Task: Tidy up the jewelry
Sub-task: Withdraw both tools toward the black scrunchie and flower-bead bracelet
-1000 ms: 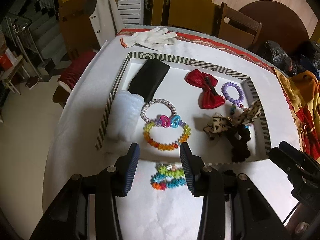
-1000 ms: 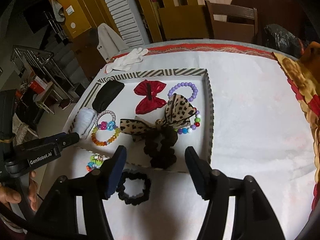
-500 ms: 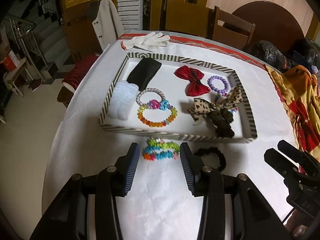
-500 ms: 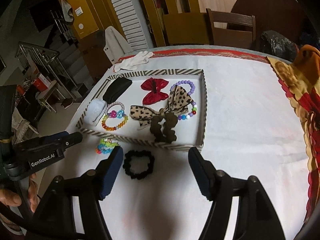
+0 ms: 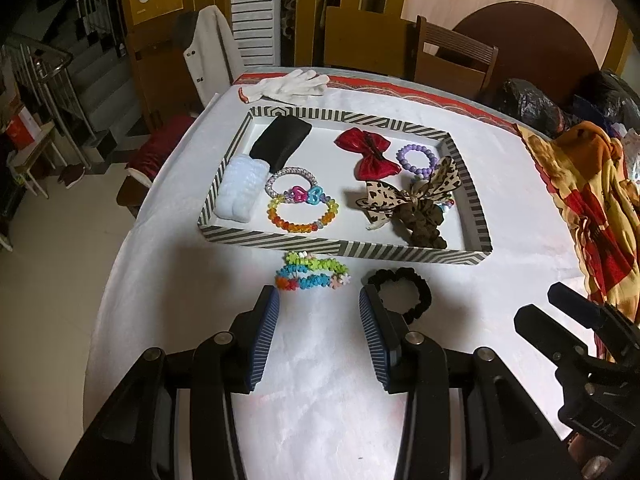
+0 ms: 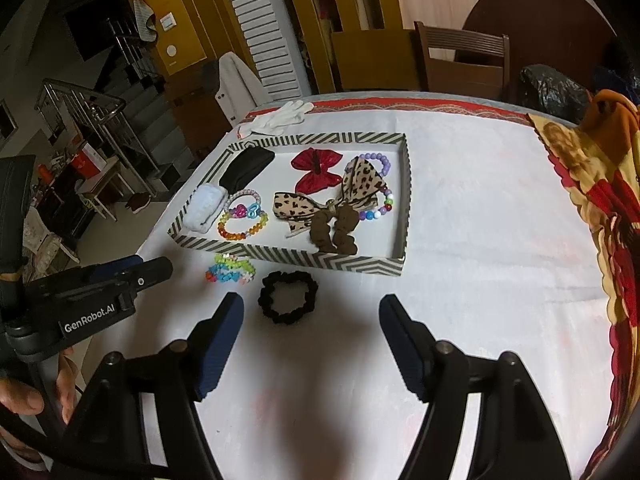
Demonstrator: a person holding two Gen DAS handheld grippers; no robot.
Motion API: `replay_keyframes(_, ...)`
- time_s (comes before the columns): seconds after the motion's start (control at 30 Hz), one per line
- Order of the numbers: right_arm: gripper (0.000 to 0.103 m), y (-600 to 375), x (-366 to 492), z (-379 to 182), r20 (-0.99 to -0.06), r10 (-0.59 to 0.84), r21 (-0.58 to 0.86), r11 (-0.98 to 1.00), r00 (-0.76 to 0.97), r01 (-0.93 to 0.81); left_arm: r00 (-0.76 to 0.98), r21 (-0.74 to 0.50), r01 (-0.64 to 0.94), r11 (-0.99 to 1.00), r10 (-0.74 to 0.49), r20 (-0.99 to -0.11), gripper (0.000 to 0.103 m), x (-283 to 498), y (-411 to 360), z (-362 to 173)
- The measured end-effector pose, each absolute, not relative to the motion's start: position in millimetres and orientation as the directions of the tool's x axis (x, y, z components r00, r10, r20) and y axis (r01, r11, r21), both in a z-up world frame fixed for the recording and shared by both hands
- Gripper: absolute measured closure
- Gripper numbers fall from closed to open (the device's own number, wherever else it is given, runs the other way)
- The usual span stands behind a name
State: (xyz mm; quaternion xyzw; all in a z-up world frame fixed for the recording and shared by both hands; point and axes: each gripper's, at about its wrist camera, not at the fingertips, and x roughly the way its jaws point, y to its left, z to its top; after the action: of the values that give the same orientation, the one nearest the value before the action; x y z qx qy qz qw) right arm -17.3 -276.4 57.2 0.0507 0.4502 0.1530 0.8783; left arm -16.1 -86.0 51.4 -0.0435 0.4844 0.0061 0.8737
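Observation:
A striped tray [image 5: 344,249] [image 6: 288,258] on the white table holds a red bow [image 5: 370,154], a leopard bow [image 5: 404,196], a brown scrunchie [image 5: 420,224], bead bracelets, a black pouch [image 5: 280,142] and a white fluffy piece [image 5: 240,188]. In front of the tray lie colourful bead bracelets [image 5: 312,274] [image 6: 230,270] and a black scrunchie [image 5: 424,296] [image 6: 310,298]. My left gripper [image 5: 319,308] hangs open just short of the bracelets, nothing between its fingers. My right gripper [image 6: 312,312] sits just short of the black scrunchie; its jaws are opening and hold nothing.
A white glove [image 5: 288,84] lies beyond the tray at the far table edge. An orange and red patterned cloth [image 5: 592,200] covers the right side. Wooden chairs [image 5: 452,56] stand behind the table. The table edge drops off at the left.
Both grippers have drawn back from the tray, so the loose bracelets and black scrunchie now lie ahead of the fingertips. The right jaws have spread wider.

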Motion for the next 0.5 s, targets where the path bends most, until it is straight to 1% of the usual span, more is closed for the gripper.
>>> replay_keyframes(0.5, 0.028, -277.3, -30.7, 65.5, -0.771, 0.315, 0.206, 0.946, 0.553, -0.251, 0.547, -0.058, -0.052, 0.997, -0.02, -0.837, 0.057, -31.1, -92.0, 59.4)
